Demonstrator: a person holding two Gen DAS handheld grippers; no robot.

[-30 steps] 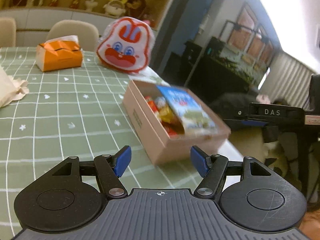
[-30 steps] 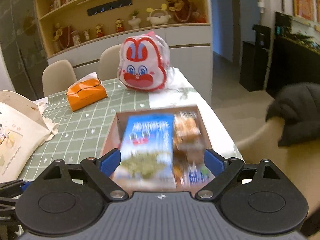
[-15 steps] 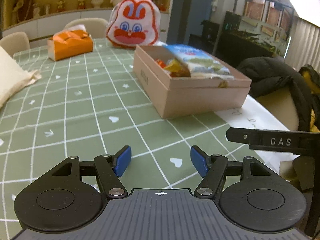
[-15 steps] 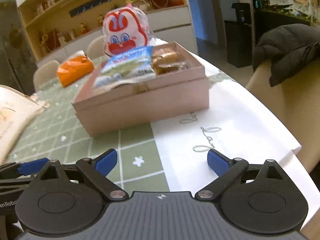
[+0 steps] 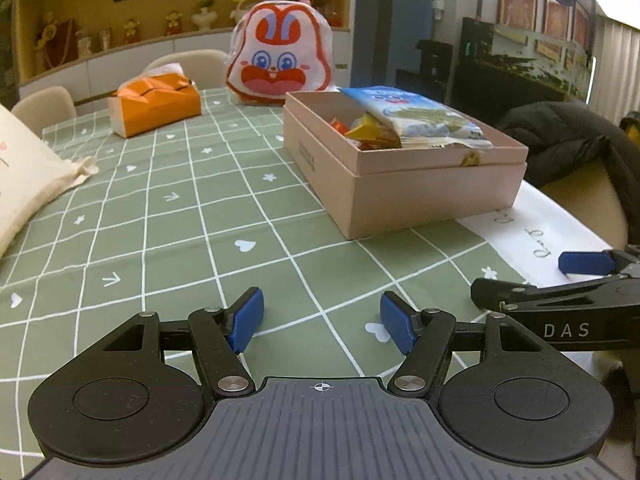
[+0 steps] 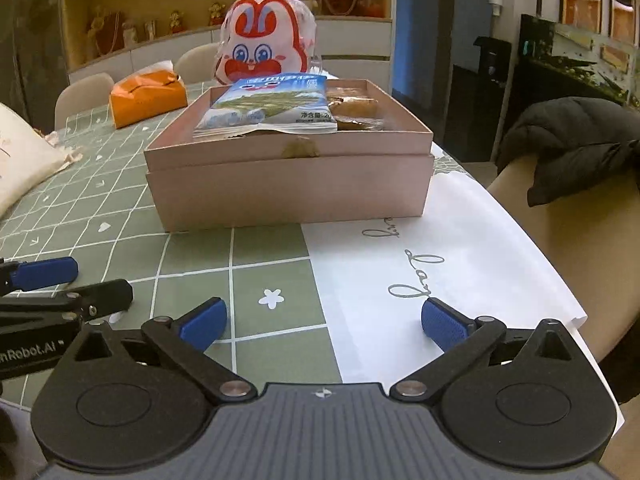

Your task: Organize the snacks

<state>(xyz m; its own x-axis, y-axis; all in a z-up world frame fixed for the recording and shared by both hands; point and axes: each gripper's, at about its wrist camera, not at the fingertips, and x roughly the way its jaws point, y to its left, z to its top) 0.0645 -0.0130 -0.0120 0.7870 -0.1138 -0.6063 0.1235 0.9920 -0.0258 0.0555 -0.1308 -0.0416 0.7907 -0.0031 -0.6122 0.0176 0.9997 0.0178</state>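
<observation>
A pink cardboard box (image 5: pixel 436 188) (image 6: pixel 288 190) stands on the green checked tablecloth, filled with snacks. A blue and white snack bag (image 5: pixel 420 120) (image 6: pixel 272 108) lies on top of them, with orange wrappers (image 5: pixel 370 130) and brown packets (image 6: pixel 356 110) beside it. My left gripper (image 5: pixel 322 322) rests low over the cloth, short of the box, open with nothing between its fingers. My right gripper (image 6: pixel 324 320) sits in front of the box, its jaws opening wide over bare cloth. Each gripper shows at the edge of the other's view.
A rabbit-faced bag (image 5: pixel 280 64) (image 6: pixel 266 46) and an orange tissue box (image 5: pixel 156 102) (image 6: pixel 146 96) stand behind the box. A cream cloth bag (image 5: pixel 28 180) lies at the left. A chair with a dark jacket (image 6: pixel 568 148) is by the table's right edge (image 6: pixel 552 272).
Both grippers have dropped from above the box to just over the tablecloth in front of it. The right jaws have spread wider. The blue and white bag now lies in the box.
</observation>
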